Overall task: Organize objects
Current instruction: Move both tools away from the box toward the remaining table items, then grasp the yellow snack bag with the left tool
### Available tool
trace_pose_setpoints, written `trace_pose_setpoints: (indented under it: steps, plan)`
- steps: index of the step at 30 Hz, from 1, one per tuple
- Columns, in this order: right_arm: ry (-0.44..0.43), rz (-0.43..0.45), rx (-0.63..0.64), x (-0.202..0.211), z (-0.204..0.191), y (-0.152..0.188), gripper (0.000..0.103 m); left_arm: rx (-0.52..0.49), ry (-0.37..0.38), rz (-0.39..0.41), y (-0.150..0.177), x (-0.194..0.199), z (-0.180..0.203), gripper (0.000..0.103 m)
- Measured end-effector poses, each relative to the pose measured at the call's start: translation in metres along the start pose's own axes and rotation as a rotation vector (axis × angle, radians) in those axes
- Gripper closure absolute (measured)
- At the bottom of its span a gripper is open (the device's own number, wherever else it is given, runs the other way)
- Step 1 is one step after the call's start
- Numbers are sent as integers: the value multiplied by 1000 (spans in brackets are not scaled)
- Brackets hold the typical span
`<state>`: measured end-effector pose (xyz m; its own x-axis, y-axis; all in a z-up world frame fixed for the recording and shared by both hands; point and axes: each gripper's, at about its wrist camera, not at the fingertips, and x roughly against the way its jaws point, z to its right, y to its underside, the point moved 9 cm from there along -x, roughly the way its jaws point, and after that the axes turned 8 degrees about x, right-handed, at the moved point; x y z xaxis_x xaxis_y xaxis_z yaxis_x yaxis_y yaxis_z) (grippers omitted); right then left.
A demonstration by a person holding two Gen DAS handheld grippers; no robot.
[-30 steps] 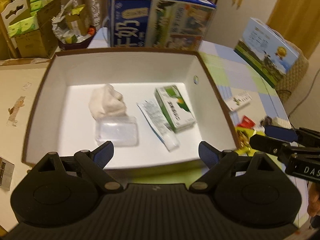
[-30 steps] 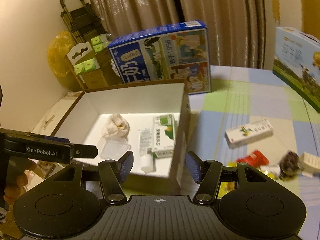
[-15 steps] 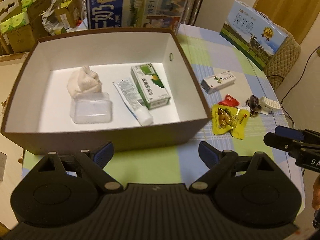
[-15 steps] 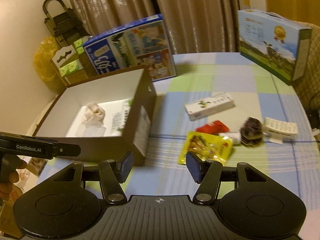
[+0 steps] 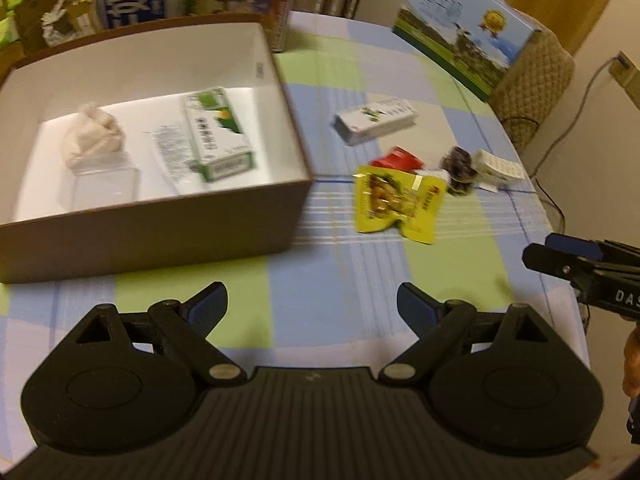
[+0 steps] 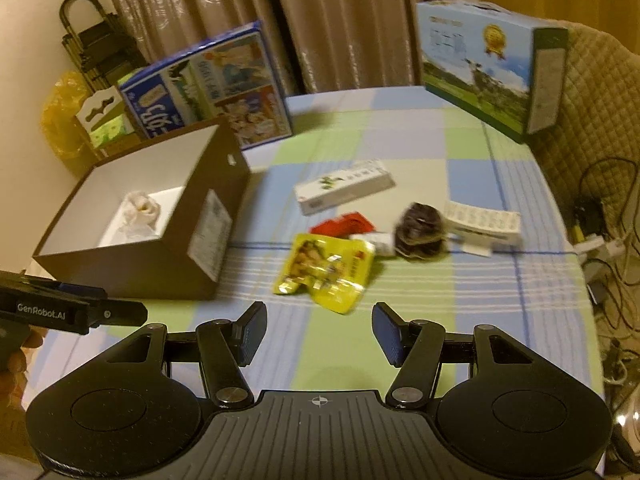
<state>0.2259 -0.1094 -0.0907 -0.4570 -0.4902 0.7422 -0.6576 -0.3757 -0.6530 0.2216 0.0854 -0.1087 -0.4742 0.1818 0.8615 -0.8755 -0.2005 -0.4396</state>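
Both cameras have swung rightward off the brown box (image 5: 160, 236), which holds a green carton (image 5: 216, 136). Left gripper (image 5: 310, 304) and right gripper (image 6: 318, 334) gape wide, empty. Loose on the counter (image 6: 460, 280), the yellow packet (image 6: 328, 272) overlaps neighbouring clutter; a grab might snag those.

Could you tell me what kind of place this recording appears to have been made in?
Most likely a lived-in home room, not a lab: a table under a checked tablecloth, drawn curtains behind it, a quilted chair at the side, and milk cartons and household clutter stacked around.
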Motion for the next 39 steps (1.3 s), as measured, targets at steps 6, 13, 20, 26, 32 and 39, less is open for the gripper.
trace_pose_setpoints:
  steps: [6,13,20,26,32,39]
  plan:
    - [42,-14,-66,9,43,15,47,-84,75,-2,5,-18,45,14]
    - [105,-30,-152,22,94,35,47,-214,99,19,-15,-45,84,14]
    - [146,-35,-247,33,135,51,47,-257,90,-14,-40,-91,118,13]
    - [158,-43,-297,34,155,59,47,-204,5,-65,-45,-139,123,12]
    - [149,-58,-325,27,168,62,47,-124,-68,-69,-50,-171,112,9]
    - [129,-71,-330,13,176,56,47,-63,-83,-47,-55,-185,104,5]
